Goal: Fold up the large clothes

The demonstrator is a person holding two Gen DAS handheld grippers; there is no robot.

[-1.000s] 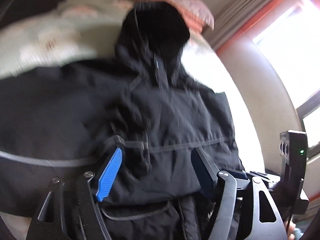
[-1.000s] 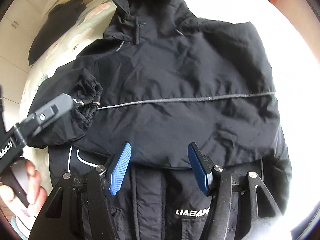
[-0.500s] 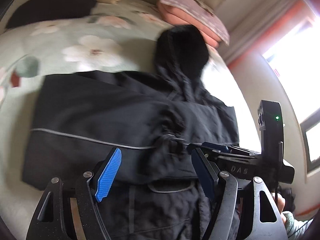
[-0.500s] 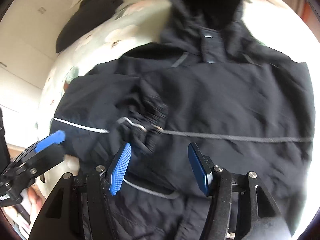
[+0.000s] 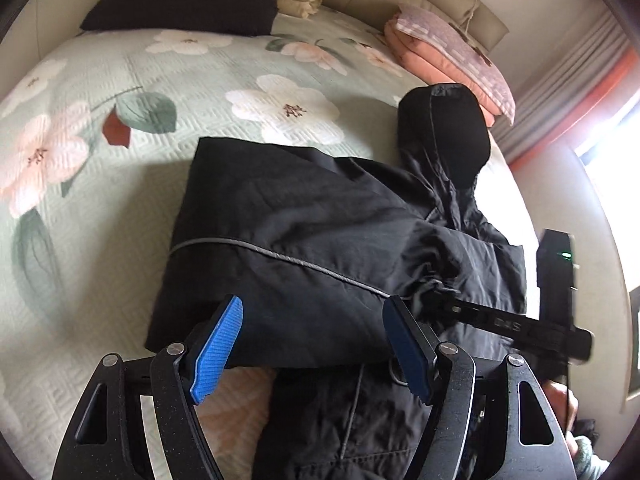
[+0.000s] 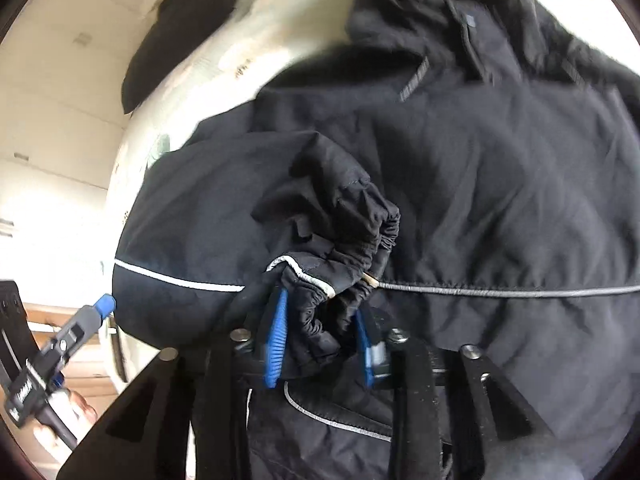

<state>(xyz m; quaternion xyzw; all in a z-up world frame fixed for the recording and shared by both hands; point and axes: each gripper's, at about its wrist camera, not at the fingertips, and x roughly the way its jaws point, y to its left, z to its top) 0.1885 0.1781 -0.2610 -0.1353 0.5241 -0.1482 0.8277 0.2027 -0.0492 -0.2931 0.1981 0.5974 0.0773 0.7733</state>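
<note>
Jacket [image 5: 304, 248] lies on bed [image 5: 120, 184], hood away from both claws; right claw [image 6: 322, 338] clenched on sleeve cuff [image 6: 344, 240] over the chest, left claw [image 5: 316, 348] released, hovering nearby.

Daylight enters from the window [image 5: 612, 128] at 3 o'clock in my left wrist view; it blows out to white there. Bedspread [image 5: 120, 120] evenly lit, sharp. Soft shadow under the black jacket [image 5: 300, 232] at 9 o'clock. My right wrist view is motion-blurred, worst toward 12 o'clock; wall at 9 o'clock overexposed. Fisheye bends both frames, with dark corners.
</note>
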